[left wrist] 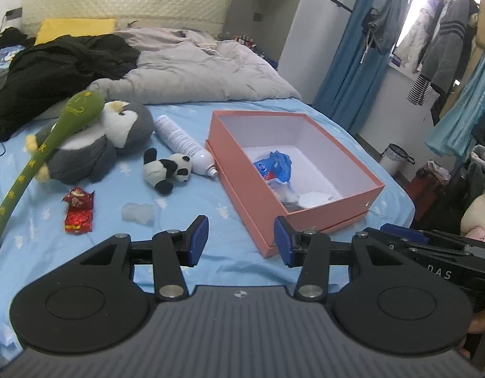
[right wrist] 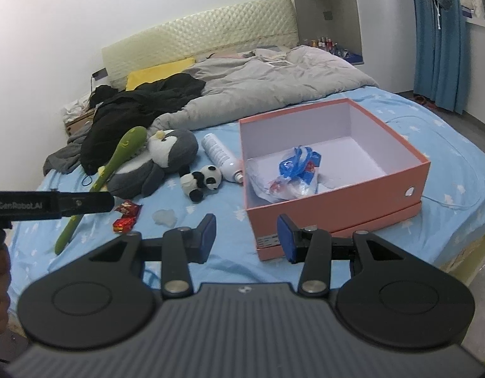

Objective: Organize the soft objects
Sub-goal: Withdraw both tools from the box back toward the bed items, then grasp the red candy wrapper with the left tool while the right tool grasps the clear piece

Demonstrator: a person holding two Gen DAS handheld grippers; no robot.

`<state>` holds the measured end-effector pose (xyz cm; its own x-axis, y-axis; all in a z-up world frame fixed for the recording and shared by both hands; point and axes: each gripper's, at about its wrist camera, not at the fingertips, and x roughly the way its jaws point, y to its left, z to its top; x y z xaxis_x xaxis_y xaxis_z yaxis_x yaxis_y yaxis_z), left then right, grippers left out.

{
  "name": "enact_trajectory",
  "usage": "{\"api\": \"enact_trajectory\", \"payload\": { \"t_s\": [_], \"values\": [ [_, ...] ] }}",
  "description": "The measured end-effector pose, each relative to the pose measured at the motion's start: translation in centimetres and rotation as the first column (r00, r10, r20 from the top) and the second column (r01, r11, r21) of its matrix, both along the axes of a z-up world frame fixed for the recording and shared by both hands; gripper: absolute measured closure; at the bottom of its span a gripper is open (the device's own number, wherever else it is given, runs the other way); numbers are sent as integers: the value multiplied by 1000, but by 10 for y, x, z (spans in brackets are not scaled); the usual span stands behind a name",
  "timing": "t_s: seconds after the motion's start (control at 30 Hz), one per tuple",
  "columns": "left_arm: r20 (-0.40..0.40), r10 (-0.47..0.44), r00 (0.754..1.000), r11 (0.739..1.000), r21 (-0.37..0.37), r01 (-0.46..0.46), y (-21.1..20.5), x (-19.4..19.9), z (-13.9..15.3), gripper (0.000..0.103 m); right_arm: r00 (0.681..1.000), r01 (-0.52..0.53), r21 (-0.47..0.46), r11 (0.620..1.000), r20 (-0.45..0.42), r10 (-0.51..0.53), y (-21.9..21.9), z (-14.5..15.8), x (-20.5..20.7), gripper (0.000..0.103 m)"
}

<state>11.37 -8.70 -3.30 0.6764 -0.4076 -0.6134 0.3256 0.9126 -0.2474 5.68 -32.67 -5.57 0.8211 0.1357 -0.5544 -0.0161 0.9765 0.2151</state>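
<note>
An open pink box (left wrist: 333,203) (right wrist: 337,208) sits on the blue bed sheet with a blue plastic bag (left wrist: 275,165) (right wrist: 297,167) inside. Left of it lie a small panda plush (left wrist: 168,170) (right wrist: 203,181), a grey penguin plush (left wrist: 97,145) (right wrist: 160,160), a green plush stick (left wrist: 47,145) (right wrist: 110,170), a white bottle (left wrist: 184,143) (right wrist: 222,157), a red wrapper (left wrist: 78,211) (right wrist: 125,217) and a white wad (left wrist: 138,212) (right wrist: 165,217). My left gripper (left wrist: 240,241) is open and empty before the box's near corner. My right gripper (right wrist: 247,237) is open and empty, near the box's front.
A grey duvet (left wrist: 195,69) and black clothes (left wrist: 62,66) cover the far half of the bed. A yellow pillow (left wrist: 75,28) leans at the headboard. Blue curtains (left wrist: 355,56), hanging clothes and a white bin (left wrist: 395,157) stand to the right of the bed.
</note>
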Motion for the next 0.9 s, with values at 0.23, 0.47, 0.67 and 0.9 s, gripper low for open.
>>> {"api": "enact_trajectory", "payload": {
  "t_s": [0.23,0.47,0.67,0.9],
  "values": [
    [-18,43,999,999,11,-43,15,-8,-9,51,998,-57,8,998,-15,57,20,-6,5,57],
    [-41,99,994,995,1,-99,39,-17,-19,51,993,-118,12,993,-22,118,43,-7,10,57],
    [-47,144,989,990,5,-144,59,-23,-24,51,985,-168,8,986,-36,168,67,-10,10,57],
    [-77,196,978,981,31,-194,81,-31,-43,51,969,-226,13,974,-99,226,98,-30,15,57]
  ]
}}
